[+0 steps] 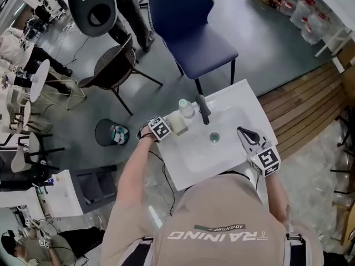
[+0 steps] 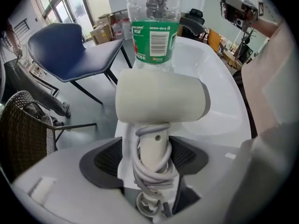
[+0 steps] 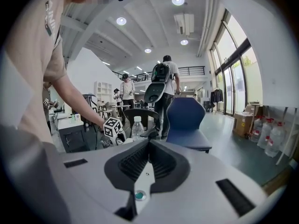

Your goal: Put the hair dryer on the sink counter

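A cream hair dryer (image 2: 161, 99) stands on the white sink counter (image 2: 219, 101), its cord wound round the handle. My left gripper (image 2: 152, 157) points down over it with the jaws either side of the handle; a sliver of counter shows beside the left pad, so it is open. In the head view the hair dryer (image 1: 177, 123) sits at the sink's left rim beside my left gripper (image 1: 171, 127). My right gripper (image 1: 248, 136) hovers over the counter's right side (image 1: 252, 107), tips together and holding nothing; the right gripper (image 3: 148, 146) looks across the sink.
A clear water bottle with a green label (image 2: 154, 36) stands just behind the hair dryer, near the dark faucet (image 1: 203, 108). The basin drain (image 1: 214, 137) is in the middle. A blue chair (image 1: 188, 32), a wicker chair (image 1: 113, 65) and a bin (image 1: 111, 133) stand on the floor beyond.
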